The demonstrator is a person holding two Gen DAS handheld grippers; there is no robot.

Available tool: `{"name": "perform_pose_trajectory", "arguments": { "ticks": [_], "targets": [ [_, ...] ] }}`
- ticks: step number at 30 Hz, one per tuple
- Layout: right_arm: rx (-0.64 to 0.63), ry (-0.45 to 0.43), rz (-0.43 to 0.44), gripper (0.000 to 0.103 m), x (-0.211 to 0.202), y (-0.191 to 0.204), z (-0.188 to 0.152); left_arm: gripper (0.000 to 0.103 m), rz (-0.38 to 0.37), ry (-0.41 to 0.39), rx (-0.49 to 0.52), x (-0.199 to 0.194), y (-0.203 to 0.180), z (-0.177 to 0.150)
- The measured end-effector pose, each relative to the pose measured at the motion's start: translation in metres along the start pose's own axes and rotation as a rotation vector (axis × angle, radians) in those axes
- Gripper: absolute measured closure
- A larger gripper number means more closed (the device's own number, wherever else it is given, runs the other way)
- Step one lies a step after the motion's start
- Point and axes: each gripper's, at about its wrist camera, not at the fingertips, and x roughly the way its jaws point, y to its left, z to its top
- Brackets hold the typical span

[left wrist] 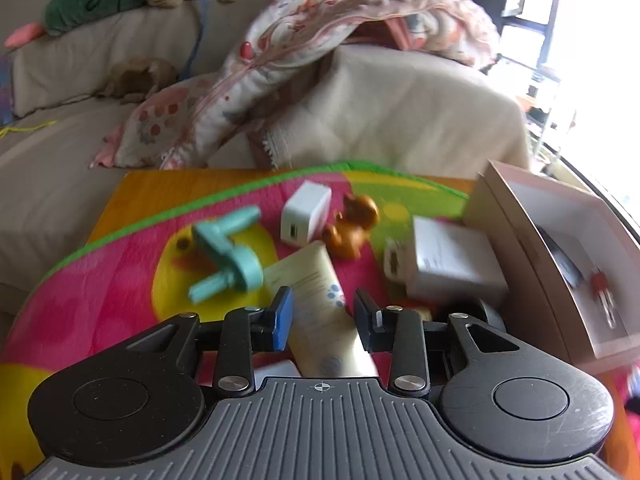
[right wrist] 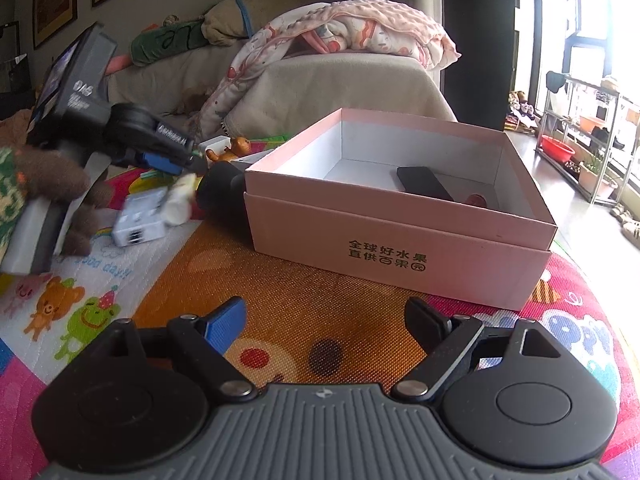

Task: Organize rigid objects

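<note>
Right wrist view: right gripper [right wrist: 326, 320] nearest, jaws spread wide with nothing between them, hovering over the play mat [right wrist: 288, 300]; just beyond it the pink box [right wrist: 400, 240], lidless, standing on the mat; inside the box a flat black item [right wrist: 424, 182] lying on the floor of it and a small red piece [right wrist: 477, 200] by the near wall, half hidden by the rim; left of the box a black round-ended object [right wrist: 218, 190] touching its corner, identity unclear; further left a white charger [right wrist: 138, 220]; left gripper [right wrist: 182, 184] beyond that, blurred, carrying a cream tube [right wrist: 180, 200].

Left wrist view: left gripper [left wrist: 322, 314] clamped on the cream tube [left wrist: 320, 312], tube running forward between the pads, its near end cut off by the gripper body; left of the box [left wrist: 520, 240] a white adapter [left wrist: 452, 260] against its wall; beyond, an orange figurine [left wrist: 354, 226], a white plug cube [left wrist: 306, 214], a teal plastic piece [left wrist: 226, 252], all blurred; box contents here smeared, a dark shape and something red.
</note>
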Motion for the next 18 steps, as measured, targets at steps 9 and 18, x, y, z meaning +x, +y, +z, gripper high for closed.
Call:
{"name": "perform_pose_trajectory", "arguments": {
  "ticks": [9, 18],
  "targets": [
    [0.0, 0.007, -0.012, 0.016, 0.001, 0.001, 0.0, 0.065, -0.161, 0.04, -0.005, -0.049, 0.005, -0.044],
    [0.002, 0.022, -0.039, 0.016, 0.003, 0.002, 0.0, 0.065, -0.398, 0.104, 0.074, -0.071, -0.023, -0.061]
  ]
}}
